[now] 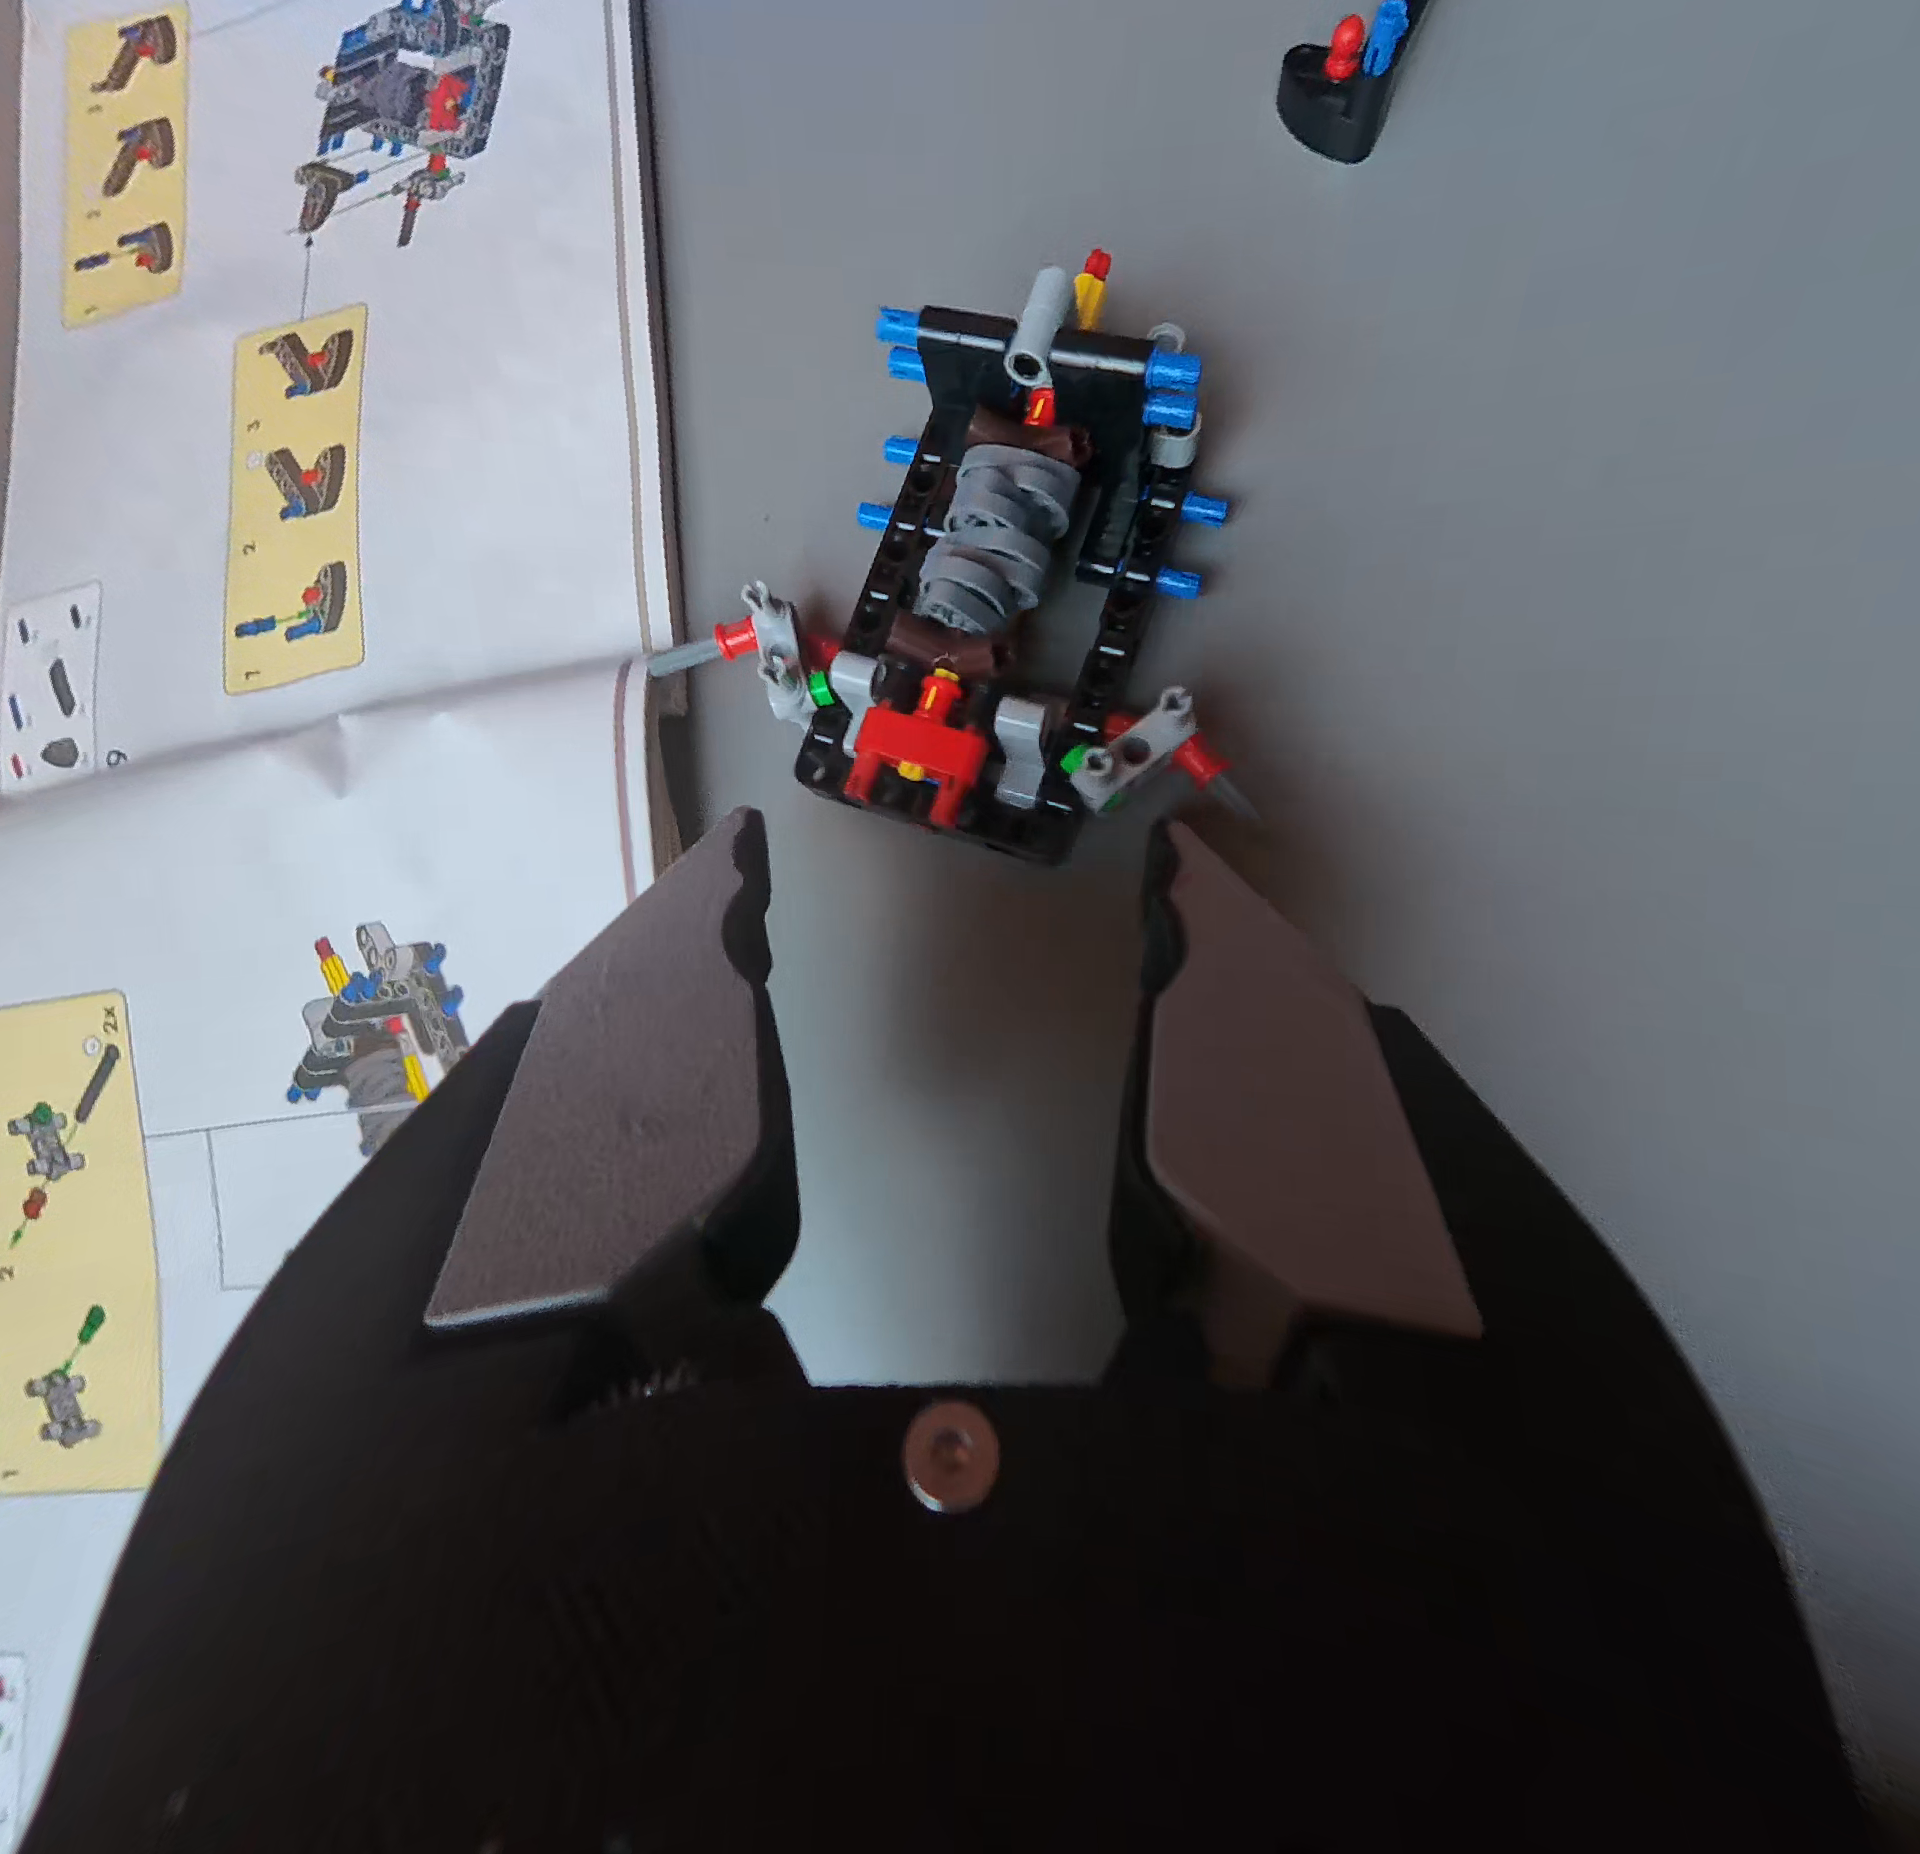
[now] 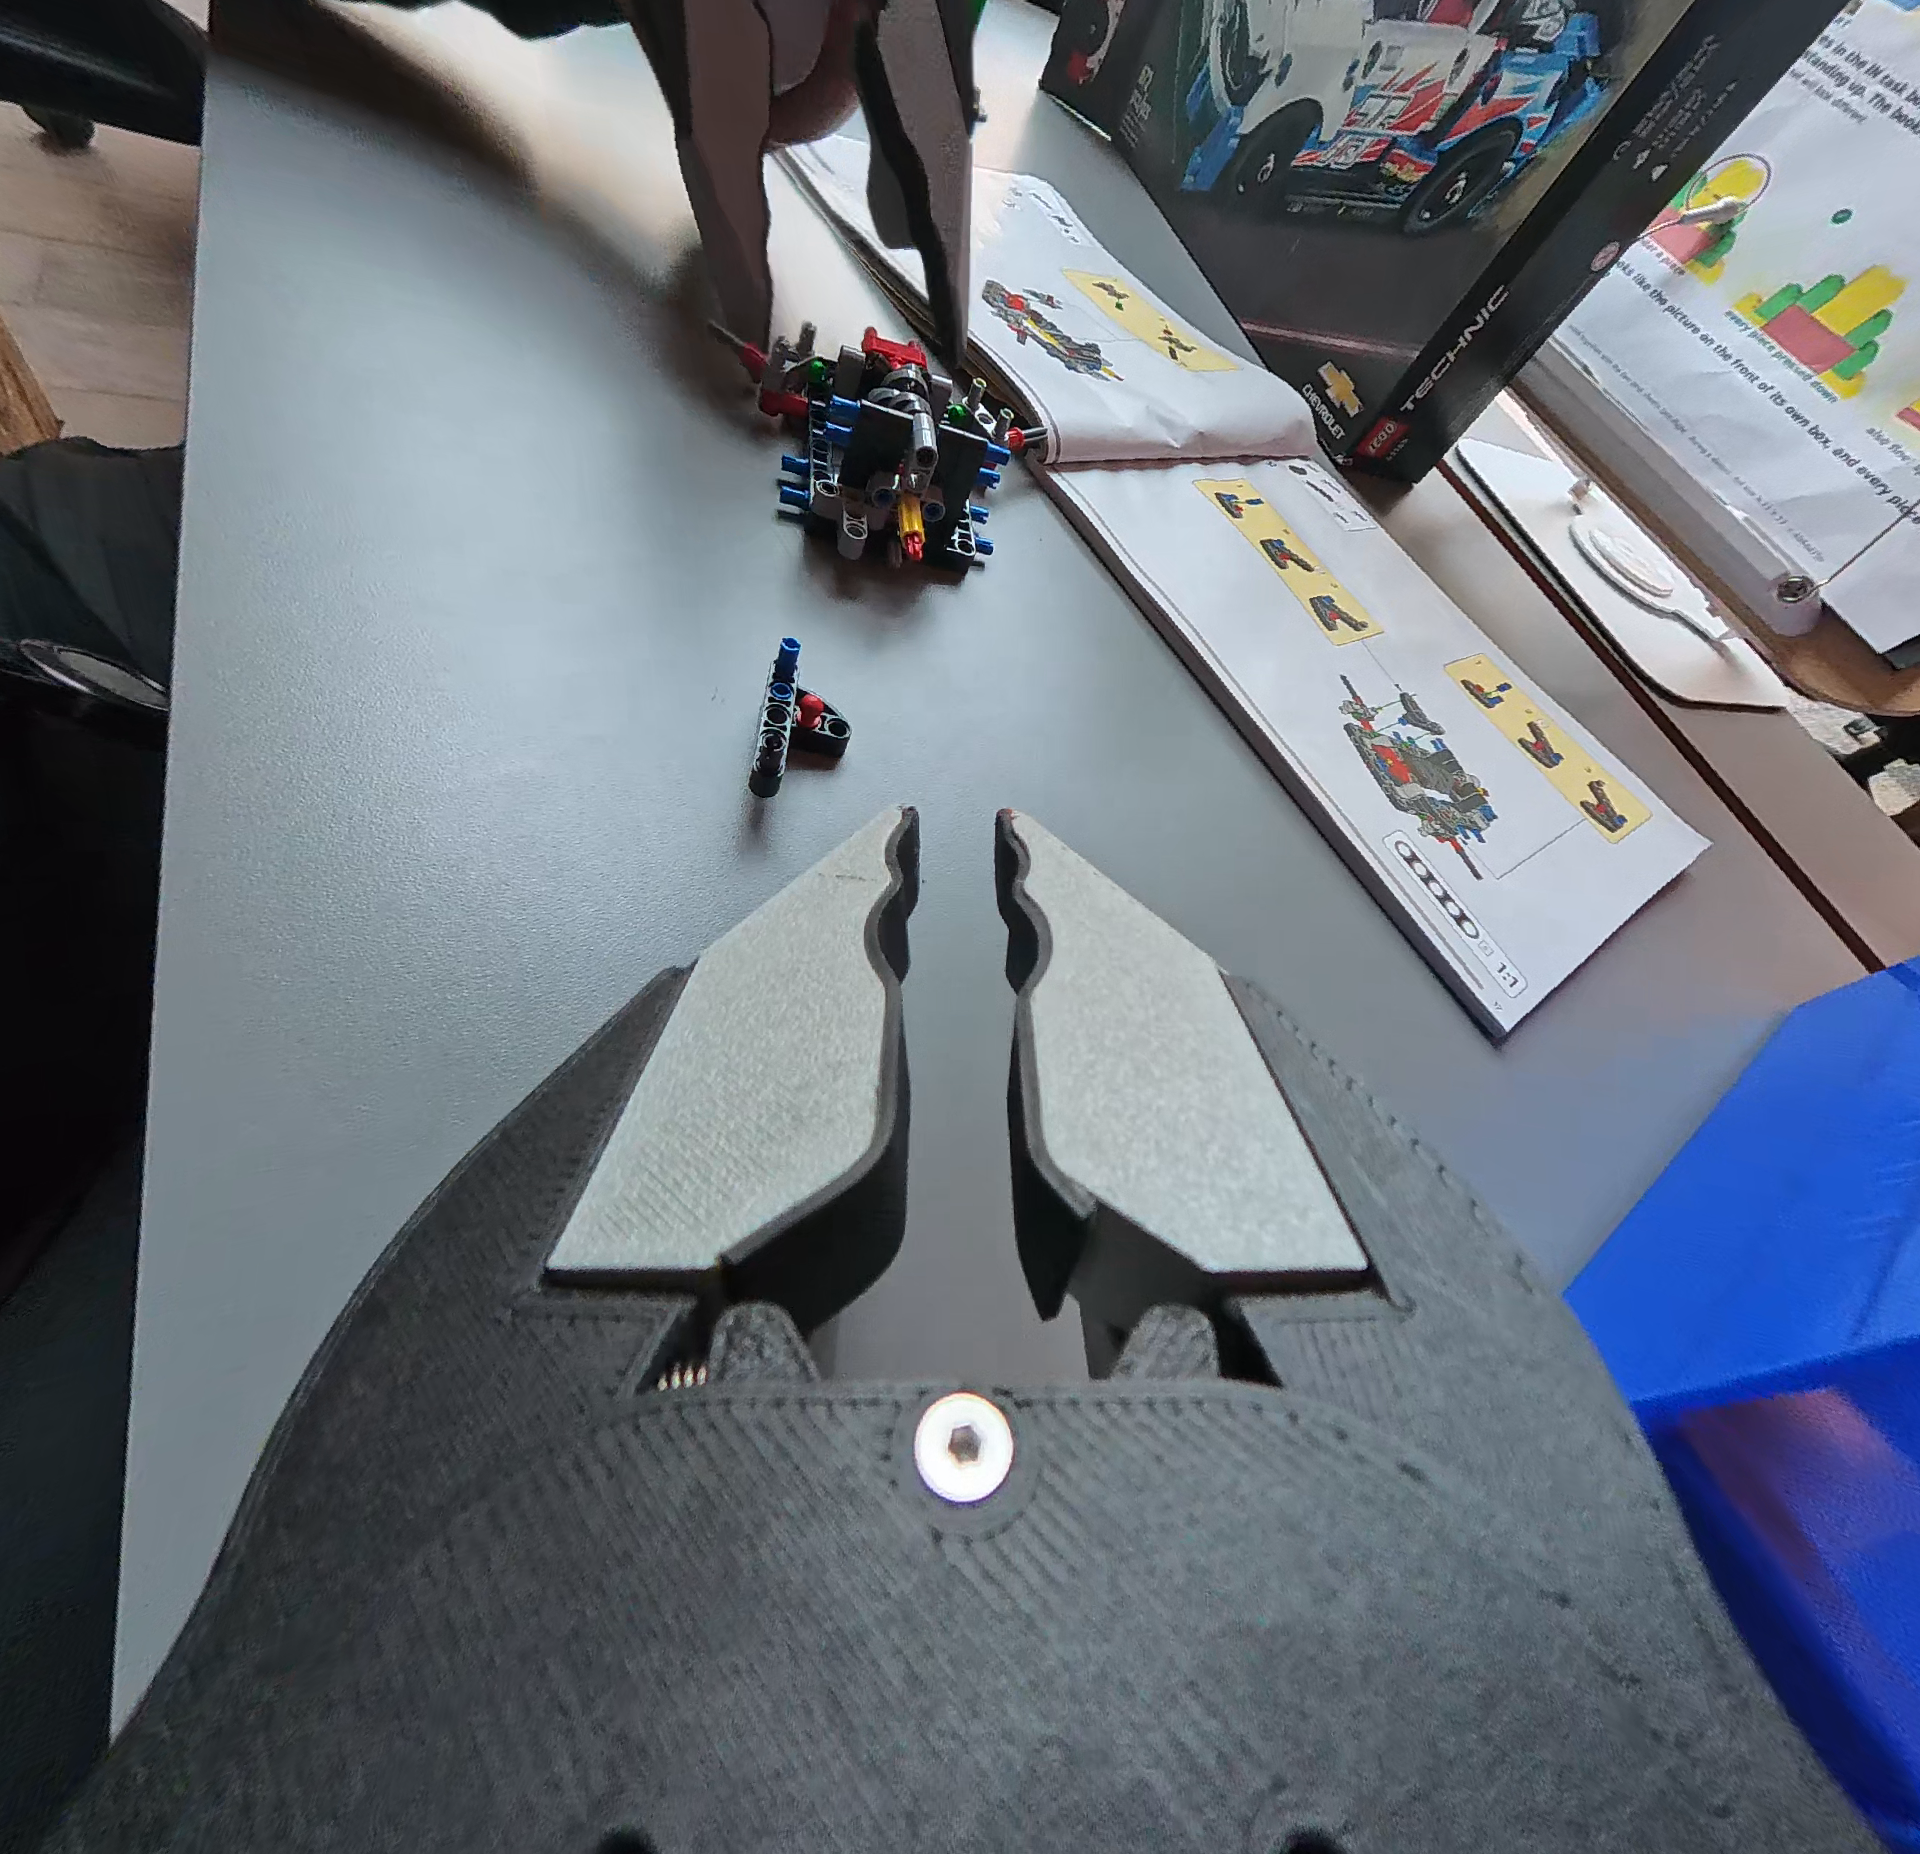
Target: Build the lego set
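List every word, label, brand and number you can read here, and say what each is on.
I don't copy out writing, so here is each thing that bears it:
Set box, dark with a race-car picture: brand and product print on its side edge.
Instruction booklet, open on the table: small step numbers and part counts.
Printed sheet, far right: lines of text beside coloured brick drawings.
Lego assembly: no writing visible.

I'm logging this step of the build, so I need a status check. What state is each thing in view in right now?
Left gripper: open, empty, fingers just short of the chassis.
Right gripper: fingers slightly apart, empty.
Lego chassis assembly: partly built, lying flat on the table.
Small black beam subassembly: loose, apart from the chassis.
Instruction booklet: open, flat.
Lego box: standing upright.
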Available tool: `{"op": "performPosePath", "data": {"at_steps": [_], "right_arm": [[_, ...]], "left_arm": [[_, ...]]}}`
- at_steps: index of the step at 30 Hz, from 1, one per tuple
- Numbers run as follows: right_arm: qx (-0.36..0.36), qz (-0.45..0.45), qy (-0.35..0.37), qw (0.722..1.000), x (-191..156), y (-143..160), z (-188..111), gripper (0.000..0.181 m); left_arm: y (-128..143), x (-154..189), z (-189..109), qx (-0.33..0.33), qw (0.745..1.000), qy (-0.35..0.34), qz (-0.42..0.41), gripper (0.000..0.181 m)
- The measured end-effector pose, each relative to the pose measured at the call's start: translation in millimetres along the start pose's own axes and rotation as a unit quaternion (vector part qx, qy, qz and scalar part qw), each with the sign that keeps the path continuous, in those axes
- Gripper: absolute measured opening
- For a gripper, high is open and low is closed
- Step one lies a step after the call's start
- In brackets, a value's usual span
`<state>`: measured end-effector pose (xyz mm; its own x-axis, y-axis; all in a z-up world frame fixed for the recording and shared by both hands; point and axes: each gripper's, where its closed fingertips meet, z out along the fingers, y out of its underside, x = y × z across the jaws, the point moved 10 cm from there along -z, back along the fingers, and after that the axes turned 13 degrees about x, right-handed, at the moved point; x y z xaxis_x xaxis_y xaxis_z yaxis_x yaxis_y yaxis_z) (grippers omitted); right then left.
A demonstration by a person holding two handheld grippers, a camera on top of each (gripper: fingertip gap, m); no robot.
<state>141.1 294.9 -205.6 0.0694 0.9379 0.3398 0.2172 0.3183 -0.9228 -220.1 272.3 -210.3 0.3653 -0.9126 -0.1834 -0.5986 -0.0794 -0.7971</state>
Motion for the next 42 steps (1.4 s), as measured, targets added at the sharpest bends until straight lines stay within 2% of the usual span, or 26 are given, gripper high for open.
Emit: {"op": "performPosePath", "data": {"at_steps": [5,11,18,22,25,30,33,40,42], "right_arm": [[-0.002,-0.001,0.0,1.0,0,0,0,0.011],[-0.003,0.002,-0.006,1.0,0,0,1,0.01],[-0.004,-0.006,-0.012,1.0,-2,0,1,0.007],[-0.006,-0.012,-0.014,1.0,-3,0,2,0.006],[-0.008,-0.013,-0.016,1.0,-4,1,2,0.005],[-0.011,-0.014,-0.019,1.0,-4,1,3,0.006],[0.018,0.001,-0.025,1.0,-1,-3,5,0.008],[0.003,0.108,-0.068,0.992,18,-16,36,0.032],[-0.011,0.131,-0.086,0.988,23,-24,52,0.046]], "left_arm": [[-8,-5,14,-0.02,1.0,0.002,-0.024,0.081],[-18,0,21,-0.026,1.0,-0.004,0.0,0.082],[-24,-4,31,-0.025,0.999,0.023,-0.03,0.086],[-25,-6,37,-0.032,0.998,0.003,-0.061,0.086],[-24,-1,36,-0.029,0.997,-0.002,-0.065,0.077],[-19,7,32,-0.012,0.996,-0.009,-0.087,0.079],[-15,8,25,-0.002,0.996,-0.003,-0.089,0.078],[-15,12,18,0.011,0.999,-0.006,-0.049,0.069],[-16,9,17,0.012,0.998,-0.014,-0.054,0.07]]}}
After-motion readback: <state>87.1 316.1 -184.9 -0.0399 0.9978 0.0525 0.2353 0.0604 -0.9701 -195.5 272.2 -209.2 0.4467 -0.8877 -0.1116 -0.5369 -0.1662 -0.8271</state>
